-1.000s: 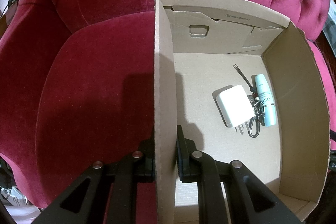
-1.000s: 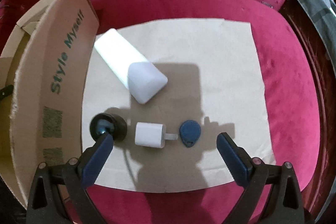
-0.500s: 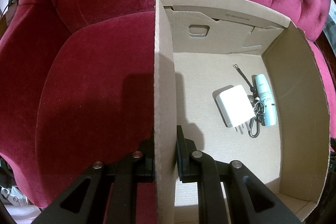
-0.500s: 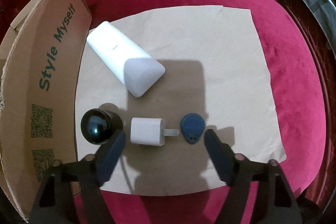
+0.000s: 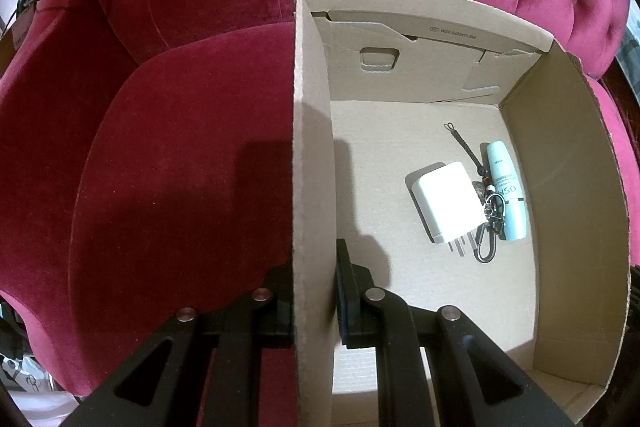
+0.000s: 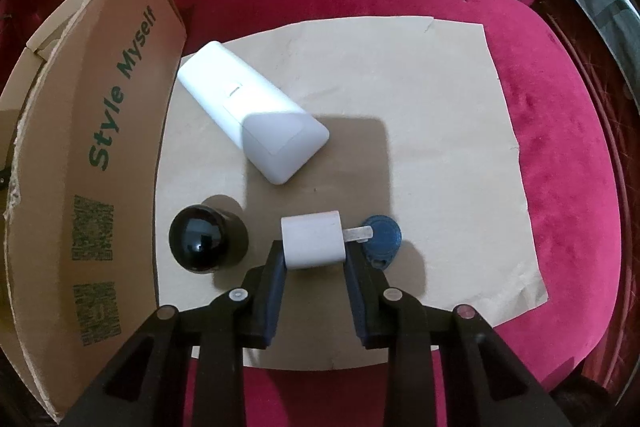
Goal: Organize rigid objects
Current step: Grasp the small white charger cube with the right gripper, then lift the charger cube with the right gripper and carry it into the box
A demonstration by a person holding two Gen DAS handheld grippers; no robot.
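- Since the earlier frames, the right tongs (image 6: 314, 259) have been closing from a wide spread and now sit against both sides of a small white charger cube (image 6: 312, 241); the left tongs have not moved.
- Right tongs: both dark blue pads press on the cube's sides, pinching it over a sheet of tan paper (image 6: 440, 147); whether the cube has left the paper cannot be told.
- A short prong sticks out of the cube's right end and meets a blue teardrop key fob (image 6: 382, 239) lying on the paper.
- Left of the cube stands a glossy black ball-shaped object (image 6: 200, 243); farther back lies a long white rounded case (image 6: 252, 119), set at an angle.
- The paper lies on a red velvet seat cushion (image 6: 560, 187).
- Left tongs (image 5: 314, 291): pressed together on the near left wall of a cardboard box (image 5: 312, 147), one pad outside, one inside.
- Inside the box, well apart from the tongs, lie a white wall charger (image 5: 446, 209), a keyring with a clip and cord (image 5: 490, 227), and a pale blue tube (image 5: 508, 191), side by side near the right wall.
- In the right wrist view, the box's outer wall carries green lettering reading "Style Myself".
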